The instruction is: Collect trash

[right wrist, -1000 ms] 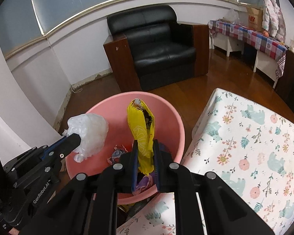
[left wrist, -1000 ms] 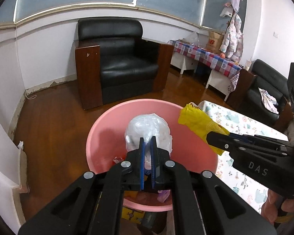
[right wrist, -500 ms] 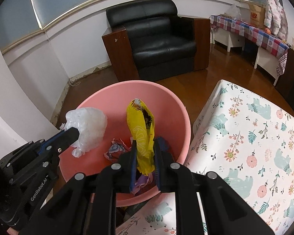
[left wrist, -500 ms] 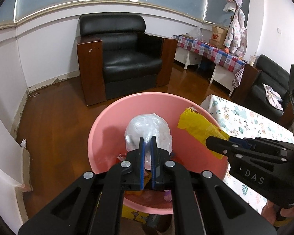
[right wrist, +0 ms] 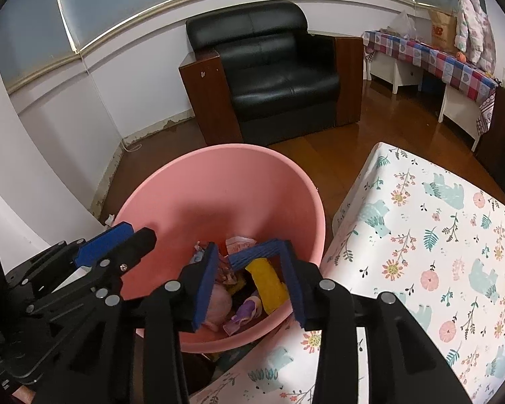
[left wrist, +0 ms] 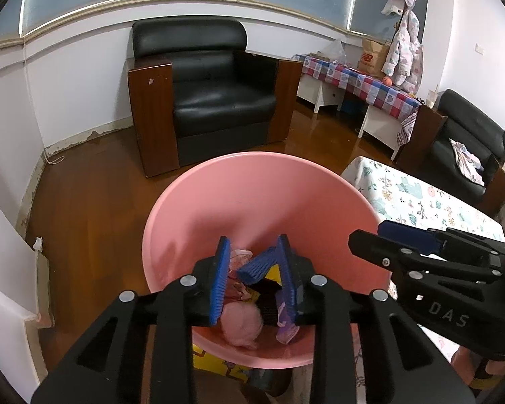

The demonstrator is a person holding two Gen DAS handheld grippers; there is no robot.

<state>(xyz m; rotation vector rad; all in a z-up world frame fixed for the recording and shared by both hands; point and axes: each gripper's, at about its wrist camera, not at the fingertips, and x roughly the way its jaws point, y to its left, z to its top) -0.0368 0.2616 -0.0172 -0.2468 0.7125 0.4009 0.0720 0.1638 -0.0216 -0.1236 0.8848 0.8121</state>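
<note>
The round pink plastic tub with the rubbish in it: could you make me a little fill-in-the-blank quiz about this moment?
1. The round pink plastic tub stands on a wooden ____.
2. The left gripper has its jaws ____.
3. The yellow plastic wrapper lies ____ the tub.
4. The flower-and-bear patterned tablecloth is on the tub's ____ side.

Missing words: floor; open; inside; right
</note>
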